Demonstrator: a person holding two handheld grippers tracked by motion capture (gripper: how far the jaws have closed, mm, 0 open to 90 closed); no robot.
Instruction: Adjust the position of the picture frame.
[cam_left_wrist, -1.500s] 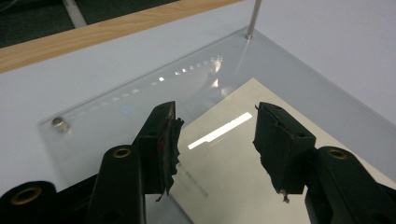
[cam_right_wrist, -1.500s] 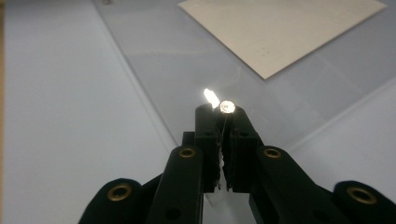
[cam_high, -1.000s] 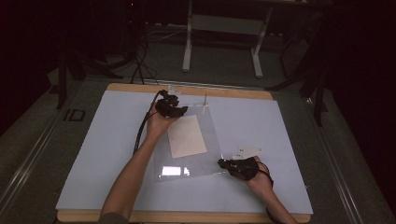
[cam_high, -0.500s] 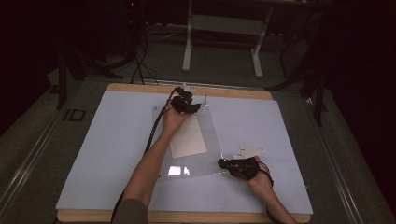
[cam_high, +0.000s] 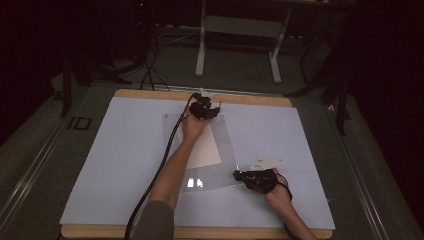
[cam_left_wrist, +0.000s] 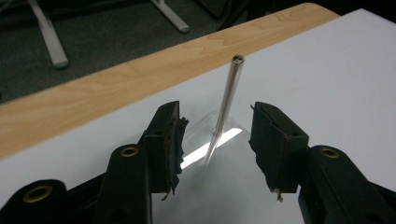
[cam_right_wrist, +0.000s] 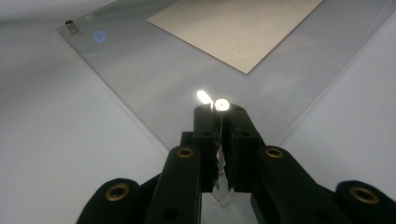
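A clear plastic sheet (cam_high: 220, 145) lies on the white mat with a beige paper (cam_high: 205, 150) on it. A thin clear rod (cam_left_wrist: 226, 105) stands upright at the sheet's far corner. My left gripper (cam_high: 205, 109) is open around it. Its jaws have just been closing, and in the left gripper view the left gripper (cam_left_wrist: 215, 112) has the rod between its pads, touching neither. My right gripper (cam_high: 240, 175) is at the sheet's near right corner. In the right gripper view the right gripper (cam_right_wrist: 219, 109) is shut on a short clear peg (cam_right_wrist: 221, 104) there.
A small white label (cam_high: 265, 162) lies just beyond my right gripper. A short dark peg (cam_right_wrist: 71, 26) and a blue ring (cam_right_wrist: 99, 36) mark another corner of the sheet. The table's wooden far edge (cam_left_wrist: 107, 88) runs close behind the rod. A cable (cam_high: 160, 175) trails along the left forearm.
My left gripper has moved right along the sheet's far edge and dropped a little, now straddling the upright rod. The right gripper has stayed at the near corner.
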